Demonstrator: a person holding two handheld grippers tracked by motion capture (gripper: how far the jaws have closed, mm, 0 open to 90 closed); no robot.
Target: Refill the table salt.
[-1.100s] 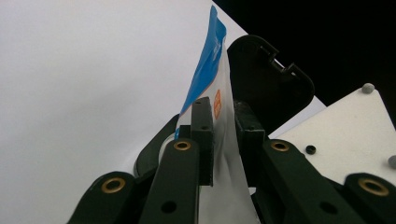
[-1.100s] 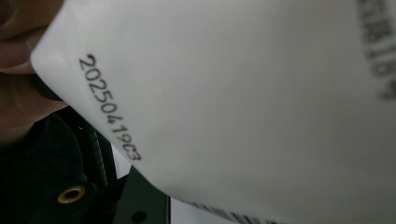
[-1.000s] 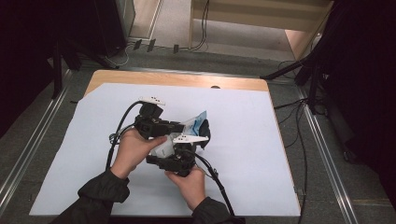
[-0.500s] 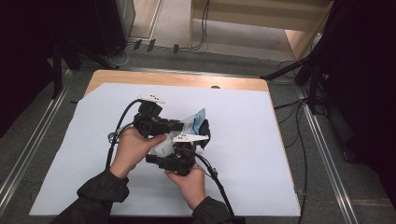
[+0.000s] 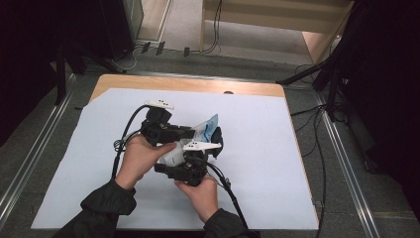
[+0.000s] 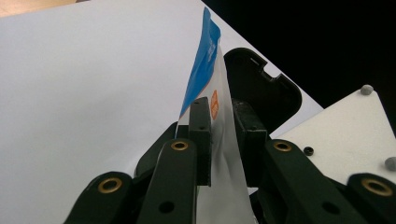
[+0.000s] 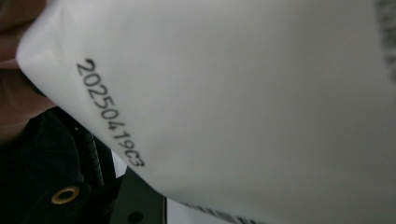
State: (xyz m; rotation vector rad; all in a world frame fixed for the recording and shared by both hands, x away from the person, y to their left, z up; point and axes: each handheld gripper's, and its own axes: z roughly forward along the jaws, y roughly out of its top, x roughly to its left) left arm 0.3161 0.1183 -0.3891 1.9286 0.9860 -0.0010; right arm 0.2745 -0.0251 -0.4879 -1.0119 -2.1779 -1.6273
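A thin white packet with a blue top edge [image 5: 208, 125] sits between the two grippers at the middle of the table. My left gripper [image 5: 190, 133] comes in from the left. In the left gripper view my left gripper [image 6: 223, 109] has its jaws pinched on the packet [image 6: 205, 60], whose blue edge stands up past the tips. My right gripper [image 5: 210, 140] lies just in front of it, with its grey plate on top. In the right gripper view the packet's white face [image 7: 233, 93] with a printed date code lies right against the lens and hides the jaws' grip.
A large white sheet [image 5: 277, 163] covers most of the wooden table [image 5: 188, 84]. Black cables trail from both grippers toward the near edge. Metal rails run along the floor on both sides, with dark stands and a wooden shelf beyond the table.
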